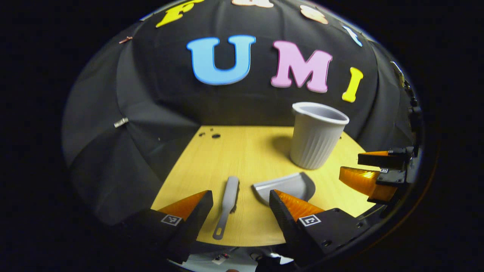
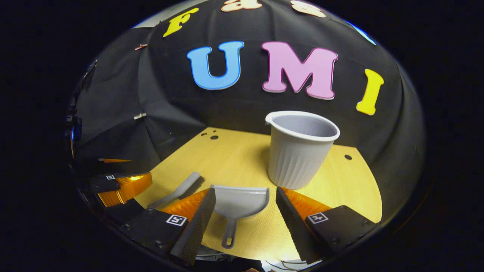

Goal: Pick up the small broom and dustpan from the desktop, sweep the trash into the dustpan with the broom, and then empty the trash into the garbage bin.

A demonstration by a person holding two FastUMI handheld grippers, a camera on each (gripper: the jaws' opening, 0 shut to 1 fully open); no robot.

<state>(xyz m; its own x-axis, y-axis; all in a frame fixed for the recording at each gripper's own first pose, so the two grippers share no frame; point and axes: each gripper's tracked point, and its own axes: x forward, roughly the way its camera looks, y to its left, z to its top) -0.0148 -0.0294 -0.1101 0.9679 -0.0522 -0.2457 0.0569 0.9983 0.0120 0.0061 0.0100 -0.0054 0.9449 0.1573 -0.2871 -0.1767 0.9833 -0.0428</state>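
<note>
Both grippers hang over the near edge of the desktop point(image 1: 245, 151), jaws spread wide, nothing between them. Left gripper point(image 1: 239, 202) sits right over the small broom point(image 1: 228, 206); right gripper point(image 2: 245, 204) straddles the dustpan point(image 2: 239, 202). Broom lies flat, handle pointing near w/ its hang-hole toward the camera, brush end far. Dustpan lies just right of it, handle near, mouth facing far toward the garbage bin point(image 2: 300, 151), which stands upright at the far right, open-topped.

No obvious trash pile from here. There are a few dark specks at the far-left corner point(image 1: 210, 134), but can't tell if they're litter or holes in the wood. So this fits either end of the job: tools waiting, or tools laid back down after emptying.

Risks if a grab comes next: the broom handle is thin and flat on the desk, so fingers closing from above could skate off or pinch only the tip and let it swing. Dustpan handle is short and slim too; an off-centre grip would let the pan tilt and spill on the way to the bin. The two tools are close together, and the grippers sit side by side, so they could knock each other or nudge the neighbouring tool. Bin looks light, and a bump from the pan rim might tip it.
</note>
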